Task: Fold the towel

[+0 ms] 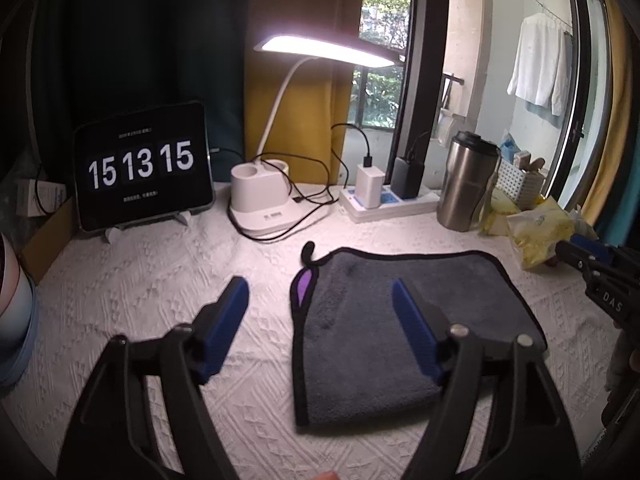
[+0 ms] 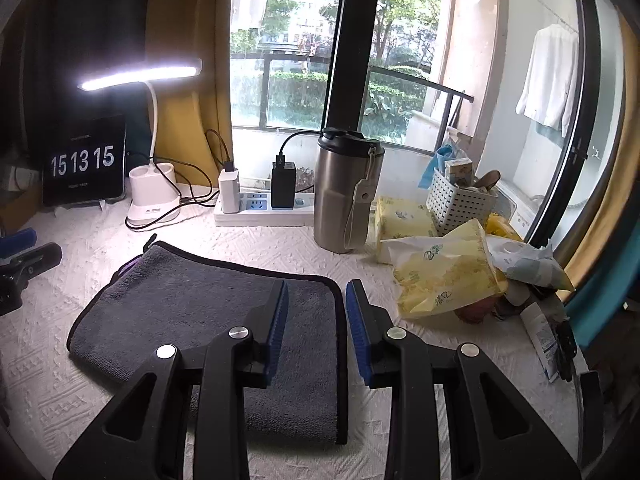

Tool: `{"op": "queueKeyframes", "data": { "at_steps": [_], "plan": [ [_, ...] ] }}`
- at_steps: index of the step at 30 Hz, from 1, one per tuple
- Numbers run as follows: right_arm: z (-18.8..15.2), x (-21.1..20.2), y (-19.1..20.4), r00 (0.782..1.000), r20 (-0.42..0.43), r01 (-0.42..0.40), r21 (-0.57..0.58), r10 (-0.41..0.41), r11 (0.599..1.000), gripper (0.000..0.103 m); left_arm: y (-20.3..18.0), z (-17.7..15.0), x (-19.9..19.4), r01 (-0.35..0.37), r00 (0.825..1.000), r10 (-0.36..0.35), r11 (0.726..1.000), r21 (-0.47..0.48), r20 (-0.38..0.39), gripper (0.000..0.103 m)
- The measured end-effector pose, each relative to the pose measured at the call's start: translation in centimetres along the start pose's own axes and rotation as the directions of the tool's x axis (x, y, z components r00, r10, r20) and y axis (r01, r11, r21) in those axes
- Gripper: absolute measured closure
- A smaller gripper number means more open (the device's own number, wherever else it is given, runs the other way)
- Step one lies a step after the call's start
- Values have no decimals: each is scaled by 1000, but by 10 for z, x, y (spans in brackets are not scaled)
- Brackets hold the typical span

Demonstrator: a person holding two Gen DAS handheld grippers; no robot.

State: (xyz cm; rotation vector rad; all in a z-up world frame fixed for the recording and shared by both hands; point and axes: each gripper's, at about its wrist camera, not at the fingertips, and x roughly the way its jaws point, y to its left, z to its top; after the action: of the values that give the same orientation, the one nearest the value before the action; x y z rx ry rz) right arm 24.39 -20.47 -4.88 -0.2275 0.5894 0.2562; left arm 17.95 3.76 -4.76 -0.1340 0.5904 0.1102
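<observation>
A dark grey towel point(image 1: 380, 332) with black edging lies folded flat on the white textured tablecloth; it also shows in the right wrist view point(image 2: 192, 312). A purple tag point(image 1: 303, 285) and a black loop point(image 1: 308, 249) sit at its far left corner. My left gripper point(image 1: 320, 292) is open and empty, hovering over the towel's left edge. My right gripper point(image 2: 316, 292) is open and empty above the towel's right edge. Each gripper shows at the edge of the other's view, the right one point(image 1: 592, 264) and the left one point(image 2: 24, 264).
At the back stand a tablet clock point(image 1: 142, 166), a lit desk lamp point(image 1: 264, 200), a power strip with chargers point(image 1: 384, 200) and a steel tumbler point(image 2: 346, 192). Yellow tissue packs point(image 2: 444, 272) and a white basket point(image 2: 460, 200) crowd the right side.
</observation>
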Motion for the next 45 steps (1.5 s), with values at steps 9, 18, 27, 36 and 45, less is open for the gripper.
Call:
{"op": "queueKeyframes", "data": {
  "at_steps": [9, 18, 27, 36, 45],
  "plan": [
    [-4, -26, -1, 999, 36, 2, 11, -2, 1000, 71, -5, -3, -26, 29, 999, -29, 1000, 6, 46, 27],
    [-7, -59, 0, 996, 85, 4, 14, -5, 1000, 71, -11, -5, -62, 8, 991, -13, 999, 39, 131, 27],
    [-12, -87, 2, 992, 125, 4, 12, -5, 1000, 71, -14, -9, -88, 33, 982, -41, 998, 48, 182, 27],
    [-16, -116, 2, 985, 174, 2, 16, -4, 1000, 69, -22, -16, -114, 69, 966, -84, 995, 68, 245, 27],
    [-20, -139, 1, 976, 218, -2, 19, -2, 1000, 58, -25, -22, -133, 85, 953, -98, 995, 55, 287, 12]
  ]
}}
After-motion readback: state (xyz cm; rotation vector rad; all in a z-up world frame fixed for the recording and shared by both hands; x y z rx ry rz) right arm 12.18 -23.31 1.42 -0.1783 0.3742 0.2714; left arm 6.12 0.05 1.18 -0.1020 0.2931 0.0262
